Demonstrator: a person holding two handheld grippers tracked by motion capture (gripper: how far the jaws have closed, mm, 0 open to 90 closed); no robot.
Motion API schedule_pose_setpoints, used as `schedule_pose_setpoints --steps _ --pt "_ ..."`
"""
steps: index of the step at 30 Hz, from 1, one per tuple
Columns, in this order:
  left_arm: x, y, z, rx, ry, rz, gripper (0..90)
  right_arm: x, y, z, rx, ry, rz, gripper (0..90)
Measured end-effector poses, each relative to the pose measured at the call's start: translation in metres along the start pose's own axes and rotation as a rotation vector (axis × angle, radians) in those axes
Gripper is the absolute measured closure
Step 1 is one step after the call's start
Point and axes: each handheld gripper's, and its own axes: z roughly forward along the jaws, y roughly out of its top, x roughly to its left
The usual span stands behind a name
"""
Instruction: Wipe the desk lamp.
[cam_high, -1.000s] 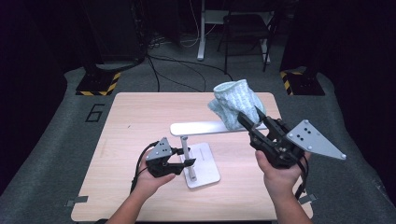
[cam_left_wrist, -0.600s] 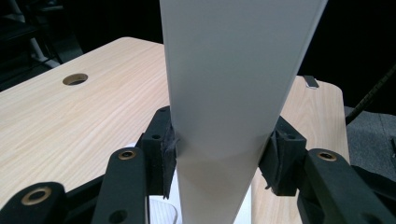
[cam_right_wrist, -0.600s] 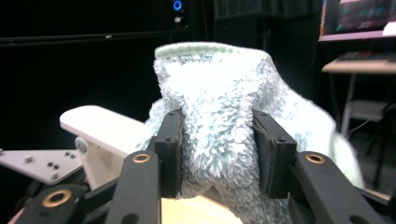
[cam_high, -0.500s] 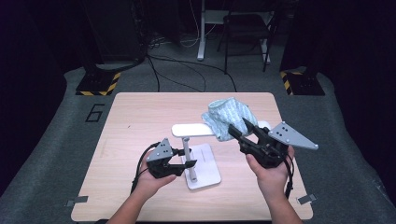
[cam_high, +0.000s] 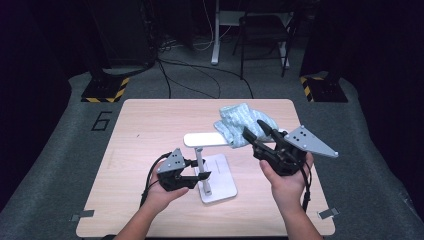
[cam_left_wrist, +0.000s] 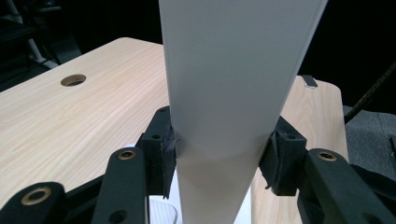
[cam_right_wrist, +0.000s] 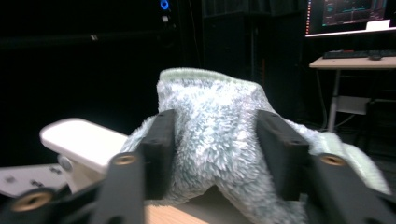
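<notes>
One light wooden table (cam_high: 150, 125) with rounded corners stands on a grey carpet floor (cam_high: 60, 150), where the number 6 (cam_high: 102, 120) is marked; the room behind is dark, with black cables (cam_high: 200, 85) on the floor and a chair (cam_high: 262, 30) far back. In the left gripper view the table has a round hole (cam_left_wrist: 73, 80).

On the table stands a white desk lamp (cam_high: 210, 165): a flat square base, a thin upright pole and a flat oblong head, all smooth and matte. The left claw (cam_high: 202, 176) is closed on the pole; its pads (cam_left_wrist: 164, 154) press it from both sides. A fluffy cloth (cam_high: 240, 125) of pale blue-green colour, soft and fuzzy, lies bunched on the table just beside the lamp head. The right claw (cam_high: 251, 129) has its jaws on both sides of the cloth, and it seems to grip the cloth, though this view is blurred.

Compared with one second ago, the cloth is lower: it was lifted above the table, now it rests down, and the right hand (cam_high: 285, 180) is lower too. The left claw has not moved.
</notes>
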Motion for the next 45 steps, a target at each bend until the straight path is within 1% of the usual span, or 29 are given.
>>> schedule_pose_setpoints --steps 2,4,5,7,9,10,12,14,16,17,18,19,21,22,23,24,27,28,30,32,33,34,36,38,40,42,43,45 --pt "0.000 0.000 0.000 0.005 -0.005 0.002 52.4 0.002 -0.004 0.001 0.007 -0.026 -0.058 59.4" --pt "0.000 0.000 0.000 0.004 -0.004 0.003 52.4 0.002 -0.008 -0.001 -0.005 -0.032 -0.083 62.0" --pt "-0.001 0.000 0.000 -0.003 0.004 0.003 52.4 0.001 -0.010 -0.002 -0.013 -0.035 -0.087 62.9" --pt "0.000 0.000 0.000 0.001 -0.001 0.003 52.4 -0.003 -0.014 -0.005 -0.039 -0.030 -0.084 63.7" --pt "0.000 -0.001 0.000 -0.002 -0.004 0.005 52.4 -0.009 -0.018 -0.008 -0.063 -0.028 -0.092 64.3" --pt "0.000 -0.001 0.001 -0.007 0.000 0.005 52.4 -0.014 -0.021 -0.010 -0.076 -0.021 -0.088 64.6" --pt "0.001 -0.001 0.000 -0.003 -0.012 0.007 52.5 -0.023 -0.024 -0.012 -0.088 0.012 -0.075 64.7" --pt "0.001 -0.001 0.001 -0.010 -0.015 0.006 52.5 -0.037 -0.026 -0.016 -0.090 0.051 -0.052 64.9" --pt "0.002 -0.001 0.001 -0.012 -0.015 0.006 52.5 -0.047 -0.025 -0.019 -0.082 0.054 -0.064 64.9" --pt "0.003 -0.002 0.001 -0.013 -0.025 0.007 52.5 -0.052 -0.025 -0.021 -0.078 0.062 -0.068 64.9" --pt "0.003 -0.001 0.000 -0.006 -0.031 0.010 52.5 -0.058 -0.024 -0.022 -0.076 0.079 -0.075 64.9" --pt "0.003 -0.002 0.001 -0.012 -0.029 0.009 52.5 -0.066 -0.024 -0.022 -0.067 0.108 -0.090 64.8" --pt "0.004 -0.002 0.001 -0.019 -0.041 0.009 52.5 -0.082 -0.023 -0.022 -0.041 0.198 -0.087 64.6" --pt "0.005 -0.002 0.001 -0.019 -0.043 0.009 52.5 -0.088 -0.022 -0.022 -0.035 0.230 -0.093 64.5" --pt "0.006 -0.002 0.000 -0.011 -0.053 0.012 52.5 -0.092 -0.021 -0.022 -0.026 0.248 -0.093 64.5" --pt "0.006 -0.002 0.000 -0.016 -0.053 0.014 52.5 -0.099 -0.020 -0.023 -0.015 0.257 -0.087 64.6" --pt "0.008 -0.003 -0.001 -0.014 -0.065 0.019 52.5 -0.113 -0.018 -0.024 -0.006 0.255 -0.075 64.6" --pt "0.008 -0.003 -0.001 -0.015 -0.066 0.018 52.5 -0.119 -0.019 -0.025 0.004 0.277 -0.054 64.6" --pt "0.009 -0.003 -0.002 -0.011 -0.065 0.022 52.5 -0.126 -0.021 -0.028 -0.005 0.304 -0.043 64.6" --pt "0.010 -0.003 -0.002 -0.015 -0.068 0.026 52.5 -0.131 -0.024 -0.031 -0.015 0.334 -0.025 64.6" --pt "0.009 -0.003 -0.002 -0.017 -0.068 0.020 52.5 -0.133 -0.025 -0.033 -0.014 0.342 -0.013 64.6" --pt "0.009 -0.003 -0.002 -0.015 -0.068 0.025 52.5 -0.135 -0.027 -0.034 -0.023 0.341 -0.010 64.6" --pt "0.008 -0.003 -0.002 -0.011 -0.064 0.021 52.5 -0.137 -0.030 -0.036 -0.028 0.352 0.004 64.9" --pt "0.009 -0.003 -0.001 -0.017 -0.063 0.020 52.5 -0.135 -0.032 -0.035 -0.033 0.348 0.013 65.3" --pt "0.009 -0.003 -0.002 -0.012 -0.065 0.024 52.5 -0.131 -0.033 -0.035 -0.046 0.349 0.006 65.9" --pt "0.009 -0.003 -0.002 -0.011 -0.063 0.022 52.5 -0.127 -0.033 -0.033 -0.053 0.363 0.006 66.2" --pt "0.008 -0.003 -0.001 -0.012 -0.061 0.019 52.5 -0.124 -0.034 -0.032 -0.057 0.363 0.010 66.2" --pt "0.008 -0.003 -0.001 -0.014 -0.056 0.019 52.5 -0.116 -0.034 -0.027 -0.063 0.379 0.021 66.5"
